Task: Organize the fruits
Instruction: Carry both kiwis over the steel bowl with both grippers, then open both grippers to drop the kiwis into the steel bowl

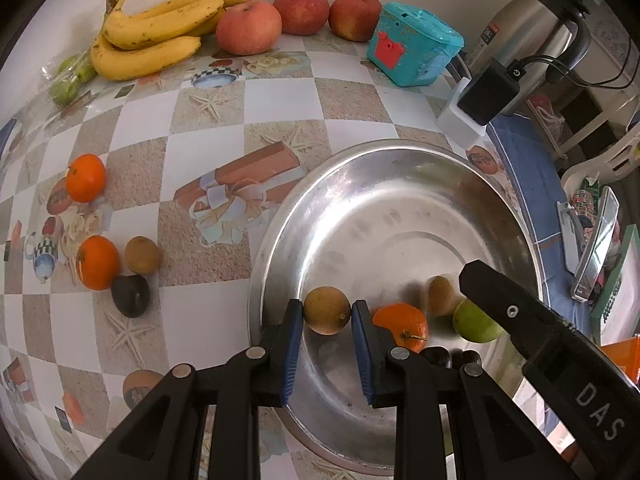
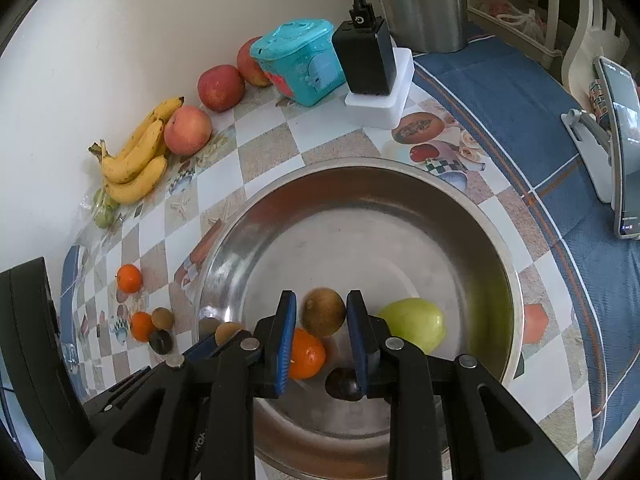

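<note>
My left gripper (image 1: 327,314) is shut on a brown kiwi (image 1: 326,304) just above the near left part of the steel bowl (image 1: 360,184). My right gripper (image 2: 322,306) is shut on a second kiwi (image 2: 323,318) over the same bowl (image 2: 400,184). On the bowl's floor lie an orange (image 2: 310,356), a green apple (image 2: 414,324) and a dark plum (image 2: 342,386). The right wrist view shows the left gripper (image 2: 218,340) low at the left with its kiwi (image 2: 227,331). On the tablecloth lie two oranges (image 1: 85,178), a kiwi (image 1: 141,255) and a dark plum (image 1: 130,295).
Bananas (image 1: 152,32), three red apples (image 1: 248,28) and bagged green fruits (image 1: 70,78) line the wall. A teal box (image 1: 412,46), a charger on a white block (image 1: 484,92) and a steel kettle (image 1: 532,28) stand behind the bowl. A phone on a stand (image 2: 620,148) is at the right.
</note>
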### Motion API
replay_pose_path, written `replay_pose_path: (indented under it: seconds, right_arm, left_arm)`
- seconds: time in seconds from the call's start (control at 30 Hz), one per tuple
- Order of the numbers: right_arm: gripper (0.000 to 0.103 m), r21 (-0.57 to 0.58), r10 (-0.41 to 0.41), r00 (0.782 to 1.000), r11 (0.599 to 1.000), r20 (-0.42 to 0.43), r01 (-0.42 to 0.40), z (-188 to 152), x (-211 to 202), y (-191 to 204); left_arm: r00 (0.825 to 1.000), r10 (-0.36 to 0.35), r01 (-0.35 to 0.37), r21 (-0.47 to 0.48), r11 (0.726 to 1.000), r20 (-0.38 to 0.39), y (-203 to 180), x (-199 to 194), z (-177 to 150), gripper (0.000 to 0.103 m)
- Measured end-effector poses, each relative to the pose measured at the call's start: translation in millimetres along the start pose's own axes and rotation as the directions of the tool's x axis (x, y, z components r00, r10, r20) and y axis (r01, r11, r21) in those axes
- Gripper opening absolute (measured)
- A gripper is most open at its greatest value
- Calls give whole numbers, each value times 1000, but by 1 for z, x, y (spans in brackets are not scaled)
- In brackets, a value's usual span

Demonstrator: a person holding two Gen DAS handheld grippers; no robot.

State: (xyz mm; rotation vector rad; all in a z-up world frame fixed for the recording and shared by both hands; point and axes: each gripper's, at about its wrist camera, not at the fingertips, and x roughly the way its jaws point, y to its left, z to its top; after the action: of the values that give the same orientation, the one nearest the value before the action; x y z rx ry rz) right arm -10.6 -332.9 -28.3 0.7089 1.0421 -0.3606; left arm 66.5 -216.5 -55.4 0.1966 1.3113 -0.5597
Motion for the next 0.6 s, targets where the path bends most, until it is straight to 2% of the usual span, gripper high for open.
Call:
replay_pose_path:
  seconds: [0.4, 0.5, 0.6]
  right_arm:
    - [27, -23, -13, 999, 1000, 33, 14, 0, -19, 8]
    - [27, -29, -21, 1000, 999, 22, 22, -2, -19, 8]
    - [27, -31, -36, 999, 999, 7, 36, -4, -16, 8]
  left_arm:
    - [999, -24, 24, -26, 999, 31, 7, -19, 2, 28]
    - [999, -10, 12, -41, 999, 41, 13, -23, 3, 29]
    - [998, 17, -14, -61, 998, 55, 23, -29, 3, 34]
